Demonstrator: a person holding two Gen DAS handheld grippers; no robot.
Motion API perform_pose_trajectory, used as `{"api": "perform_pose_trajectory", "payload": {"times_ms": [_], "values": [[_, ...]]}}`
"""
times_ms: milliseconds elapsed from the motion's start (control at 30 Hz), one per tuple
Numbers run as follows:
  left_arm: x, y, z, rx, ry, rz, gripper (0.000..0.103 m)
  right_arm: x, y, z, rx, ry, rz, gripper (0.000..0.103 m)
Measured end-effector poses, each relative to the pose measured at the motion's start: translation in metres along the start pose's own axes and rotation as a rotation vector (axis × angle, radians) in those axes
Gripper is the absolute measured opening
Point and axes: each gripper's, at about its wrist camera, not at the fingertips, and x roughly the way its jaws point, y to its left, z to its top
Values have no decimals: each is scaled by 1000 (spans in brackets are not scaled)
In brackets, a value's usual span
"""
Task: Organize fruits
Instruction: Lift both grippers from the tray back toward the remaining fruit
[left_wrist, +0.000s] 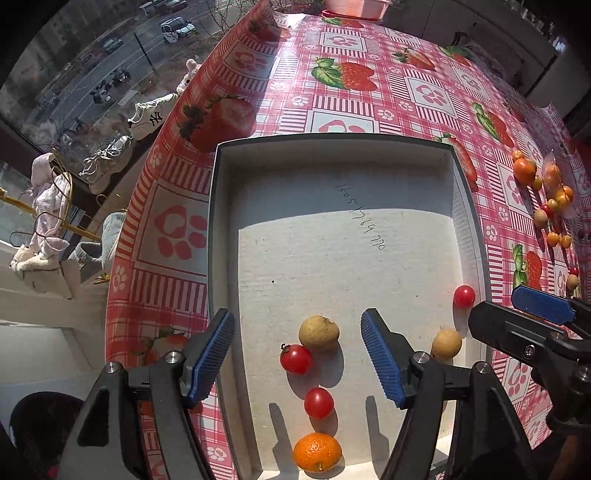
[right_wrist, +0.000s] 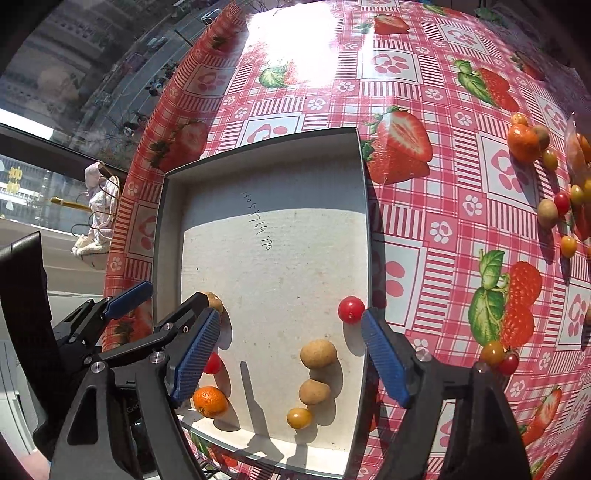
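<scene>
- Partway, I judge — the grey tray (right_wrist: 258, 177) at frame centre holds a mandarin (right_wrist: 209, 401), cherry tomatoes, longans and one yellow tomato (right_wrist: 299, 418).
- Loose fruit pile (right_wrist: 546, 177) left on the counter (right_wrist: 424, 221), upper right.
- My left gripper (left_wrist: 297, 354) and right gripper (right_wrist: 290, 354): jaws spread, empty, over the tray.

Glossy plastic tablecloth (left_wrist: 369, 107), matt cardboard box (left_wrist: 332, 258), ribbed blue claw pads (left_wrist: 380, 358)
</scene>
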Motion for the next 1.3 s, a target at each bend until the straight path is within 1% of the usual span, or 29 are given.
{"api": "perform_pose_trajectory", "payload": {"times_ms": [100,267,500,633,800,900,967,1033,1100,1167,1233,1300], "values": [[-6,-23,-5,42,-1,-13,72,-6,-17,-6,53,-5,-14,82],[-13,-62,-11,139,-5,-36,72,-16,-67,-29,173,2,-57,82],[-24,-129,-12,286,-23,-81,72,-34,-138,-65,335,-5,-122,82],[-25,-164,-16,351,-12,-122,72,-43,-174,-84,406,-5,-157,82],[-16,-201,-27,407,20,-135,72,-51,-204,-99,457,-1,-178,82],[-7,-215,-32,416,39,-129,72,-51,-211,-99,434,-1,-166,82],[-1,-221,-35,418,47,-131,72,-50,-209,-94,376,-4,-159,82],[4,-225,-38,419,60,-133,72,-45,-202,-84,291,-2,-164,82],[8,-227,-41,419,70,-127,72,-40,-196,-78,207,7,-157,76],[12,-227,-42,415,79,-122,72,-33,-191,-72,137,20,-145,62],[15,-226,-43,406,86,-119,72,-27,-188,-66,88,27,-123,58],[18,-225,-44,397,91,-120,72,-22,-183,-62,48,27,-88,58]]}}
